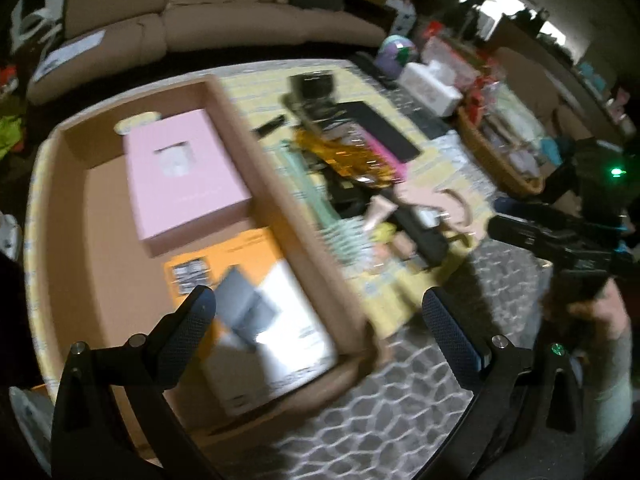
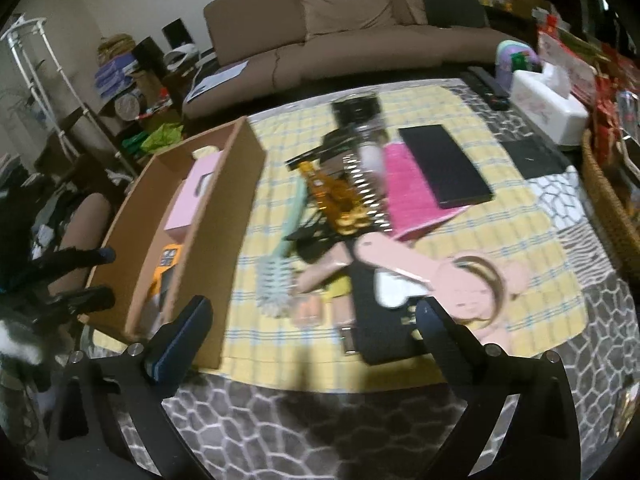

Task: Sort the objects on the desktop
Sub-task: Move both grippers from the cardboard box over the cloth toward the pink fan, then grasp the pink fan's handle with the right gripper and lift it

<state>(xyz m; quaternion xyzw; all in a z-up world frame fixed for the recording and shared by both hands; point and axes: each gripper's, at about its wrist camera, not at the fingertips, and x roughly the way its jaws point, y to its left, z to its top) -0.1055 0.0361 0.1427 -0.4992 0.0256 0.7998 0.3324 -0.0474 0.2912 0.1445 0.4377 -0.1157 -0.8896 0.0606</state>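
An open cardboard box (image 1: 280,200) (image 2: 216,220) stands on the table's left side. In it lie a pink box (image 1: 184,188) (image 2: 192,192) and an orange and white box (image 1: 248,300) (image 2: 168,264). My left gripper (image 1: 318,320) (image 2: 102,276) hangs open over the box's near right corner, holding nothing. To the right of the box lies a pile: a mint brush (image 2: 276,280), an amber bottle (image 2: 332,192), a pink notebook (image 2: 412,196), a flat black box (image 2: 444,164), a black case (image 2: 380,320) and a pink headband (image 2: 472,280). My right gripper (image 2: 312,312) is open and empty above the pile's near end.
A yellow checked cloth (image 2: 520,320) lies over a grey patterned one (image 2: 320,432) near the front edge. A white tissue box (image 2: 548,100), a remote (image 2: 484,80) and a wicker basket (image 2: 608,200) crowd the right side. A brown sofa (image 2: 340,20) stands behind.
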